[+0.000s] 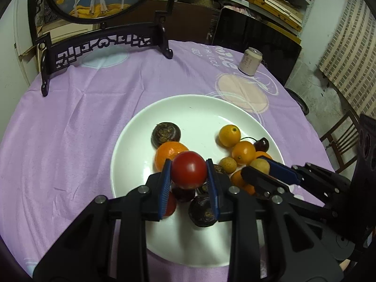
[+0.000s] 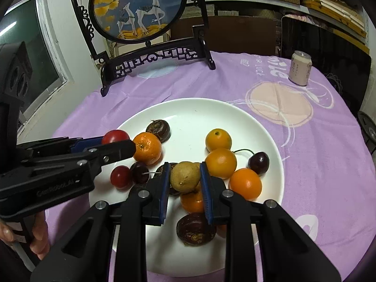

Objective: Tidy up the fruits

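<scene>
- Left gripper [image 1: 189, 171]: jaws clamped on a red tomato [image 1: 189, 169], lifted above the white plate [image 1: 188, 108].
- Right gripper [image 2: 184, 176]: jaws clamped on a tan longan [image 2: 185, 176], also over the plate.
- Beneath: oranges [image 2: 147, 148], kumquats, cherries and dark water chestnuts heaped unsorted on the plate.
- Beyond, on the purple tabletop [image 1: 70, 122]: a can [image 1: 250, 61].
- Sorting judged barely begun; nearly all fruit left.

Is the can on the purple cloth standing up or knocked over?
Standing up. The can rests on its base on the purple cloth, its round top facing upward.
</scene>
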The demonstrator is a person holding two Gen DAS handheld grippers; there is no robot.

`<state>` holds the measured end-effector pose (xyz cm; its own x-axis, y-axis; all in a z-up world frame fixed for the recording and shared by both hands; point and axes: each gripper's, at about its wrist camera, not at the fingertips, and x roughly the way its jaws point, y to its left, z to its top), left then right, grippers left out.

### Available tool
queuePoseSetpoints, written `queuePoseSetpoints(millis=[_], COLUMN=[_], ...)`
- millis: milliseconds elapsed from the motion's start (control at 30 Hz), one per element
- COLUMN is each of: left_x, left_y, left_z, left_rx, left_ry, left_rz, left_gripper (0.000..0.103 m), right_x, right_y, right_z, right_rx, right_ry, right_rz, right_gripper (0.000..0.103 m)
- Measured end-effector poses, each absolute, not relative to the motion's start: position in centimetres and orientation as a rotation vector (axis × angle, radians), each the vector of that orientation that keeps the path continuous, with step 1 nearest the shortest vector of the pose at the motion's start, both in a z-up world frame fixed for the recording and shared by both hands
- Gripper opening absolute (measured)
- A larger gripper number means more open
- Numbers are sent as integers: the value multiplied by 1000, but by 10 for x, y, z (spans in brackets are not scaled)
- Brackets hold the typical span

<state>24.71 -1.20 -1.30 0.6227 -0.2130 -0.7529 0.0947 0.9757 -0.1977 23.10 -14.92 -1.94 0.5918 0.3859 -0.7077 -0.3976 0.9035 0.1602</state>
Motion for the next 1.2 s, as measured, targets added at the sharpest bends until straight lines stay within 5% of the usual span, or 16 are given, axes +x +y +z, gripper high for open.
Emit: queuePoseSetpoints(millis=[67, 100, 200, 333, 467, 1200], left_x=[245, 245, 236, 200, 136, 60], left_y=[-13, -11, -4, -4, -17, -21], left_z=[-14, -15, -15, -5, 4, 10], left_rx=[-141, -143, -162, -140, -69, -56], left_ry=[878, 876, 861, 821, 752, 745], left_rz=[-175, -167, -135, -130, -137, -92], left_gripper=[30, 31, 76, 88, 100, 100], right_x=[233, 232, 222, 189, 139, 67], right_y=[-150, -151, -157, -177, -196, -195], right_z=[-19, -19, -17, -11, -11, -9], right_rx=[-22, -31, -65, -65, -57, -82], right_ry=[803, 796, 780, 797, 795, 794], right_rz=[433, 413, 353, 301, 281, 284], right_gripper=[48, 69, 77, 96, 99, 99])
